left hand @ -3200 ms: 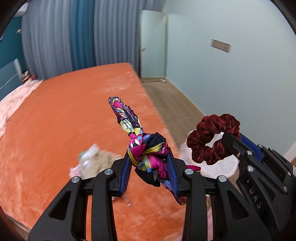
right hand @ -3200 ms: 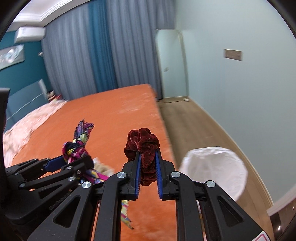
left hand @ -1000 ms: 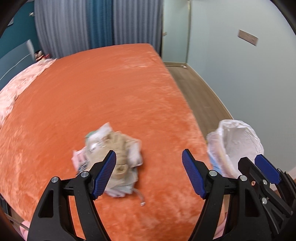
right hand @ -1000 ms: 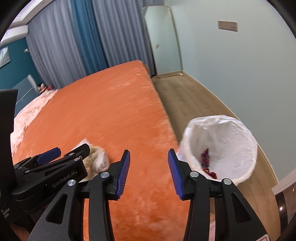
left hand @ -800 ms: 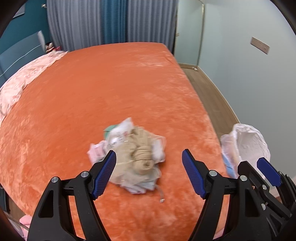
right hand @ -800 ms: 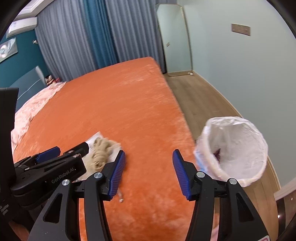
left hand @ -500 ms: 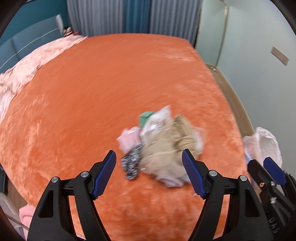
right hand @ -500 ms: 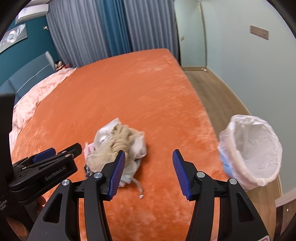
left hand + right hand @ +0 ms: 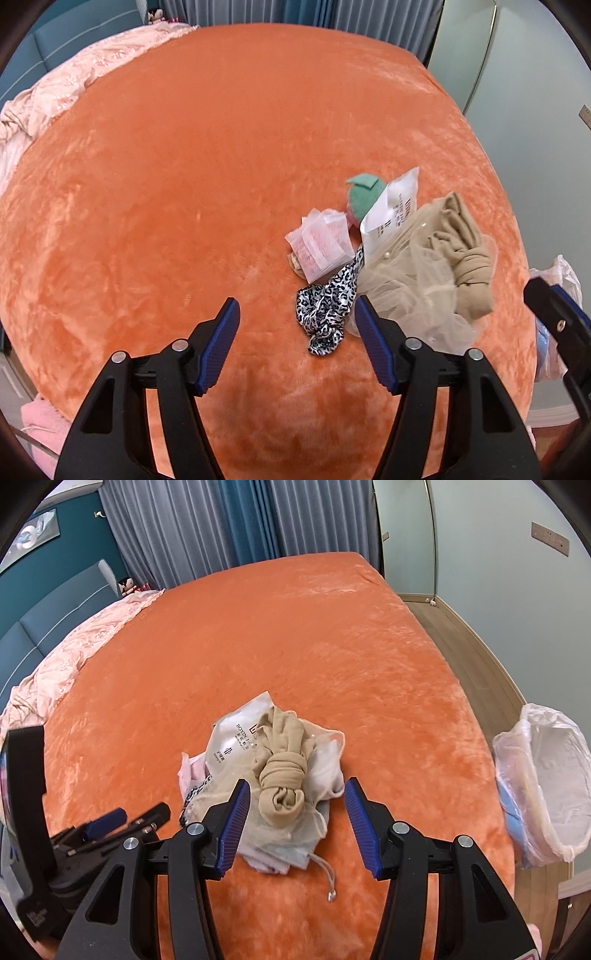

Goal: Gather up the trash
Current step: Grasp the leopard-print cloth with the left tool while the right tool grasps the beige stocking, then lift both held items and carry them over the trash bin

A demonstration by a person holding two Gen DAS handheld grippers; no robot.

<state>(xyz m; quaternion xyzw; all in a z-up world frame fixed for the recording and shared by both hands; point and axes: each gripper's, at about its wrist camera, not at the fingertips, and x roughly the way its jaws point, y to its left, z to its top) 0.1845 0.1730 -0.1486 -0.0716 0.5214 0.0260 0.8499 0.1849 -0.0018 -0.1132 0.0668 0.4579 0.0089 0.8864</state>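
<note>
Grab step: both grippers released, nothing held. Left gripper [image 9: 295, 339], jaws just narrowing, lines up on leopard-print satin strip [image 9: 327, 306]; right gripper [image 9: 295, 823] straddles knotted beige stocking [image 9: 282, 775]. Pinch knots, not slippery film (crinkly packets underneath). Pile near bed's [image 9: 258, 635] right edge; lined bin [image 9: 546, 786] beside.

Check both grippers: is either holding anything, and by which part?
Nothing is held. Left gripper, jaws just closing, and right gripper are open above the bed's trash pile.
</note>
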